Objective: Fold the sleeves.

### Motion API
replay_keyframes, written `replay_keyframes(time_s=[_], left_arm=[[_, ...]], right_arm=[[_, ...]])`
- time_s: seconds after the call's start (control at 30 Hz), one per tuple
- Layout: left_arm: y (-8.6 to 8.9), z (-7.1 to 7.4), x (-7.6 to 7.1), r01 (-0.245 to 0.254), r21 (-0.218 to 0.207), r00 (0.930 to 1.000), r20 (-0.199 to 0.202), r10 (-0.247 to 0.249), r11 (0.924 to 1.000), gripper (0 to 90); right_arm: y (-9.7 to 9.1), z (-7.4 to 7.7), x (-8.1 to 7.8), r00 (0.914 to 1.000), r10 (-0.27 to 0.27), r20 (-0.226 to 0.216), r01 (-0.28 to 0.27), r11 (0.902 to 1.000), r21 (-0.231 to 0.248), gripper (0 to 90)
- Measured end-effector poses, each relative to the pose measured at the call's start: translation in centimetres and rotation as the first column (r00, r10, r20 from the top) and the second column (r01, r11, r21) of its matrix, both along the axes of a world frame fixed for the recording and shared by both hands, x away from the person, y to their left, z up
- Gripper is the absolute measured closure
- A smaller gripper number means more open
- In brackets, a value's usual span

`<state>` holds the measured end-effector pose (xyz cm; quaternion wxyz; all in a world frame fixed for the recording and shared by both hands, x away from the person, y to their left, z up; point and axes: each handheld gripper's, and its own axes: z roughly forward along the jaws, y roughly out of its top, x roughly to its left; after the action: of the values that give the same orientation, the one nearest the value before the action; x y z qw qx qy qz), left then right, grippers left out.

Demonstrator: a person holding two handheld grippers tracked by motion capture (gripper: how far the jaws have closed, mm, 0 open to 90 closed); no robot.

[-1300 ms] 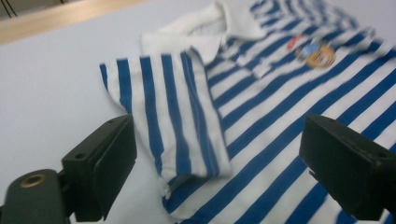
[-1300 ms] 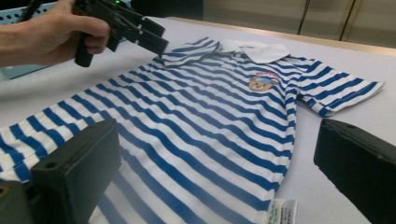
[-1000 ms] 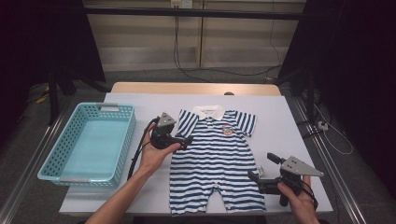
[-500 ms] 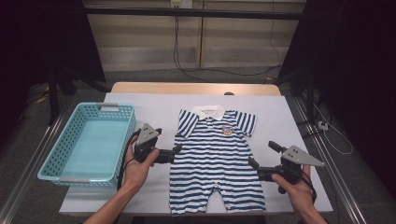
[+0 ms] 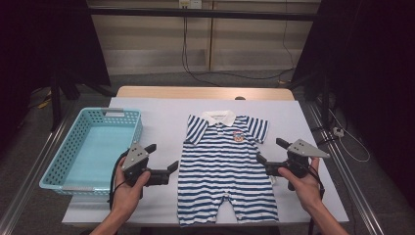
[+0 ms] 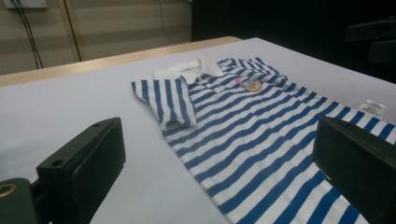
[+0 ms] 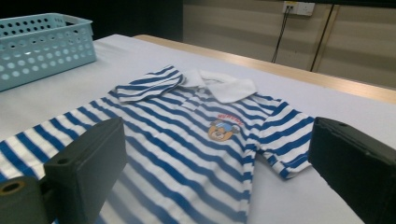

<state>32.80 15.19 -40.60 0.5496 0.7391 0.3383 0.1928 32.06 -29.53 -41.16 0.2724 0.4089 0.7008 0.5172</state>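
Observation:
A blue-and-white striped baby romper (image 5: 222, 166) with a white collar and a bear badge lies flat, front up, in the middle of the white table. My left gripper (image 5: 162, 156) is open just off the romper's left edge, at waist height, with nothing between its jaws. My right gripper (image 5: 270, 151) is open at the romper's right edge, below the sleeve, also holding nothing. In the left gripper view the romper (image 6: 243, 107) spreads out ahead of the wide-open gripper (image 6: 219, 172). In the right gripper view the badge and sleeve of the romper (image 7: 196, 135) lie beyond the open gripper (image 7: 219, 172).
A light blue perforated basket (image 5: 120, 113) stands empty at the table's left side, close to my left hand; it also shows in the right gripper view (image 7: 42, 46). A wooden strip (image 5: 205, 92) edges the far side of the table. Dark stands flank it.
My left gripper has drawn back from the romper's left shoulder toward the front and left. My right gripper has moved forward along the romper's right side. The romper has not shifted.

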Motion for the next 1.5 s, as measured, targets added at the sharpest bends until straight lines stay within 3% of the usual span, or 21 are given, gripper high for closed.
replay_keyframes(time_s=[0.07,0.13,0.17,0.3,0.4,0.43,0.5,0.6,0.73,0.77,0.9,0.93,1.0,1.17,1.33,1.4,1.47,1.5], left_arm=[[0.5,0.1,-0.5,-0.007,-0.013,0.9999,-0.007,0.007,0.9999,2.8],[0.7,0.4,-1.1,-0.006,-0.015,0.9999,0.011,0.006,0.9999,2.7],[0.8,0.5,-1.6,-0.013,-0.009,0.9994,0.031,0.013,0.9999,2.3],[2.0,0.3,-2.5,-0.055,-0.014,0.9982,0.024,0.055,0.9984,2.2],[3.2,0.2,-3.2,-0.056,-0.032,0.9981,0.022,0.057,0.9979,2.2],[3.5,0.2,-3.4,-0.055,-0.03,0.9977,0.039,0.056,0.998,2.3],[4.2,0.3,-3.7,-0.054,-0.06,0.9975,0.042,0.057,0.9967,2.8],[5.1,0.1,-3.9,-0.074,-0.031,0.9958,0.052,0.075,0.9968,3.1],[6.0,0.0,-4.3,-0.096,-0.039,0.9937,0.055,0.098,0.9947,2.5],[6.0,0.0,-4.3,-0.1,-0.048,0.994,0.039,0.102,0.9938,2.5],[5.7,0.2,-4.7,-0.061,-0.069,0.9962,0.058,0.065,0.9957,2.5],[5.5,0.3,-4.9,-0.048,-0.059,0.9963,0.068,0.052,0.9971,2.5],[5.4,0.3,-4.8,-0.032,-0.063,0.9981,0.05,0.035,0.9975,2.5],[5.4,0.3,-4.7,-0.064,-0.084,0.9964,0.051,0.068,0.9944,2.6],[5.8,0.4,-4.8,-0.083,-0.047,0.9944,0.063,0.085,0.9955,2.5],[5.7,0.4,-5.0,-0.083,-0.072,0.994,0.065,0.088,0.9939,2.5],[5.7,0.4,-4.9,-0.091,-0.072,0.993,0.07,0.096,0.9933,2.5],[5.8,0.4,-4.9,-0.1,-0.063,0.9922,0.068,0.104,0.993,2.5]], right_arm=[[-0.2,0.1,0.6,1.0,-0.006,0.001,0.006,0.9999,-0.016,3.8],[-0.4,0.2,1.3,1.0,-0.003,-0.002,0.003,0.9996,-0.029,6.5],[-0.6,0.1,1.6,0.9999,-0.005,-0.013,0.005,0.9995,-0.032,7.9],[-1.2,-0.4,3.0,0.9986,-0.027,-0.047,0.025,0.9989,-0.041,7.1],[-1.2,-0.4,3.9,0.9951,-0.044,-0.089,0.041,0.9986,-0.034,5.4],[-1.2,-0.3,4.2,0.9939,-0.047,-0.099,0.043,0.9979,-0.048,5.3],[-1.1,-0.1,4.6,0.994,-0.041,-0.101,0.036,0.998,-0.052,6.3],[-1.1,0.1,5.8,0.9918,-0.05,-0.118,0.041,0.9966,-0.071,6.0],[-1.4,0.0,7.7,0.9852,-0.056,-0.162,0.038,0.9927,-0.114,8.6],[-1.5,-0.1,8.2,0.9835,-0.061,-0.17,0.041,0.9921,-0.119,9.4],[-2.1,-0.2,10.0,0.9787,-0.089,-0.185,0.062,0.9874,-0.145,11.1],[-2.2,-0.2,10.4,0.9766,-0.099,-0.191,0.071,0.9864,-0.148,11.3],[-2.5,-0.3,11.2,0.9727,-0.104,-0.207,0.073,0.9861,-0.149,13.1],[-3.0,-0.4,13.2,0.9565,-0.125,-0.264,0.076,0.9789,-0.19,14.5],[-3.3,-1.1,14.8,0.9434,-0.146,-0.298,0.084,0.9735,-0.213,18.6],[-3.5,-1.5,15.4,0.9346,-0.162,-0.317,0.088,0.9675,-0.237,19.0],[-3.8,-1.9,15.9,0.9339,-0.158,-0.321,0.086,0.9701,-0.227,16.5],[-3.8,-2.0,16.0,0.9275,-0.178,-0.329,0.105,0.9685,-0.226,13.5]])
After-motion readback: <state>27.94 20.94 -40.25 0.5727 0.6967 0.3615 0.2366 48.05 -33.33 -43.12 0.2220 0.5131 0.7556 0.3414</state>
